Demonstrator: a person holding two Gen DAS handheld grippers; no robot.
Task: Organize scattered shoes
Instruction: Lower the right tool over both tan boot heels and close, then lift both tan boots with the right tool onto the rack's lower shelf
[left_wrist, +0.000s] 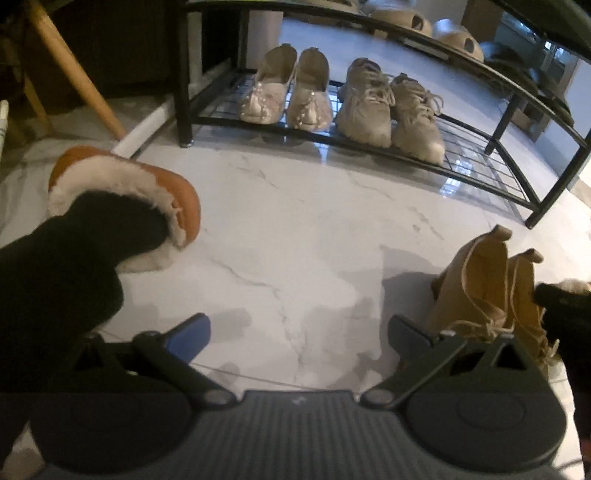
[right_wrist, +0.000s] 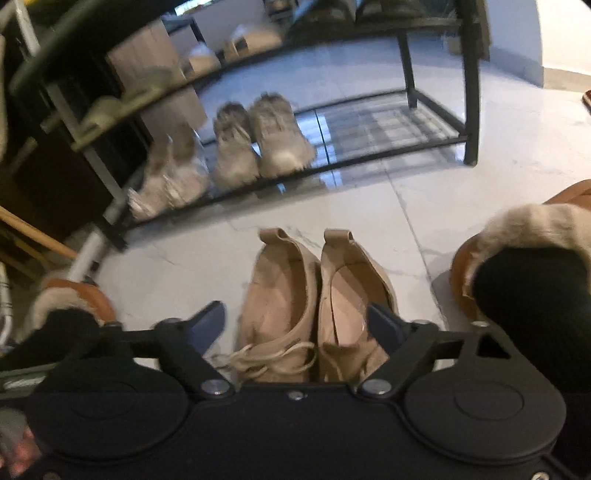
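White marble floor, glossy, grey veins, tile seams visible from the right wrist. Slanted wooden leg at upper left, foot on the floor. White tube lying beside it. Cardboard box behind the rack, blurred. Dark cabinet at back.

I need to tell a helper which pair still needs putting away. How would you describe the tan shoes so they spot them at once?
Find the black rack; on the marble floor before it stands a tan pair, side by side, heels toward the rack. Unlike the grey sneakers and pearl flats on the bottom shelf, it sits on the floor.
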